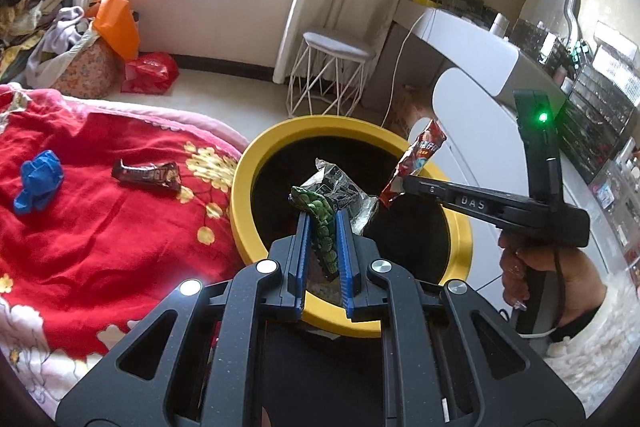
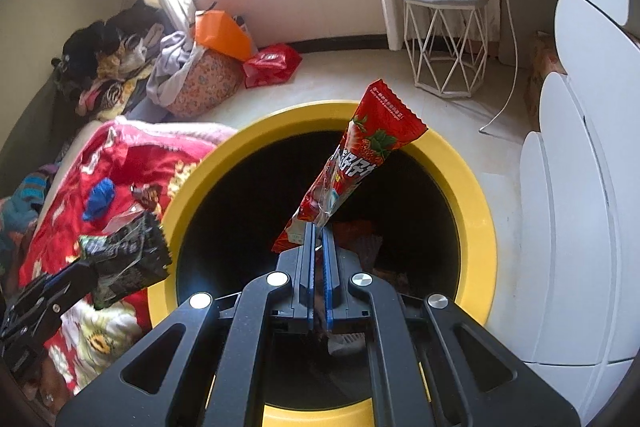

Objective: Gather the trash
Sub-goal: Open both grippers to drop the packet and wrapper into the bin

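A round bin with a yellow rim and a black inside stands beside the bed. My left gripper is shut on a crumpled green and black wrapper, held over the bin's near side. My right gripper is shut on a long red strawberry wrapper, held above the bin's opening. The left wrist view shows the right gripper with its red wrapper over the bin's right rim. On the red blanket lie a brown bar wrapper and a crumpled blue thing.
The bed's red flowered blanket is left of the bin. A white wire stool, a white scalloped cabinet and a cluttered dressing table stand behind and to the right. A red bag and piled clothes sit on the floor.
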The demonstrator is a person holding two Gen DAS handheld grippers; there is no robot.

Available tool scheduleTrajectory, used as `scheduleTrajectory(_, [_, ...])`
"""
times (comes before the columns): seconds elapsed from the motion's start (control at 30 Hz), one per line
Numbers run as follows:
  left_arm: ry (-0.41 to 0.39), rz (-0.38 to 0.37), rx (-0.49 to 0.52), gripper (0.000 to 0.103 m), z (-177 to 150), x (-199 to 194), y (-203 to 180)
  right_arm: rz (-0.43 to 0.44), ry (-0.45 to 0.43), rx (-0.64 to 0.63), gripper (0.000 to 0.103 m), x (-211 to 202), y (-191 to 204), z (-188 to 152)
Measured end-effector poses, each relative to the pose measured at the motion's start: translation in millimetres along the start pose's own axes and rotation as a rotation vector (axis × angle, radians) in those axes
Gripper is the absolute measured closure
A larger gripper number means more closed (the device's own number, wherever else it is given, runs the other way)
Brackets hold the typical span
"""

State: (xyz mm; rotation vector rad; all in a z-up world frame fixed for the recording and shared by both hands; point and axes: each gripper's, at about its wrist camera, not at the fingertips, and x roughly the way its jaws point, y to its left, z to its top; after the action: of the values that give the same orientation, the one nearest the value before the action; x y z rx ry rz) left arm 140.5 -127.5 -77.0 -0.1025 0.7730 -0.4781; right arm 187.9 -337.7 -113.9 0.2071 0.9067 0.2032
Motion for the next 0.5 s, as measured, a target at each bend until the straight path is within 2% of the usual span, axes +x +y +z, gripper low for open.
scheduleTrajectory(0.27, [0.034, 0.001, 0.016, 0.092, -0.4, 17.8, -4.4, -0.016, 0.036, -0.063, 0.099, 7.8, 7.8, -5.2])
scheduleTrajectory(0.37, [0.039, -0.002, 0.025, 0.089, 0.8, 22.0, -5.3, -0.022, 0.033, -0.059, 0.090, 7.4, 6.5, -4.5])
scheduleTrajectory(0.4, [0.038, -0.003, 0.023, 0.089, 1.1, 22.2, -4.9, -0.021, 0.031, -0.052, 0.084, 6.8, 5.2, -4.2])
scheduleTrajectory(0.43, [0.035, -0.003, 0.021, 0.084, 1.5, 21.6, -4.2, -0.021, 0.029, -0.047, 0.080, 6.2, 3.7, -3.8])
scheduleTrajectory(0.5, [0.028, 0.000, 0.015, 0.068, 1.5, 18.9, -2.4, -0.026, 0.022, -0.040, 0.077, 4.5, 2.4, -2.6])
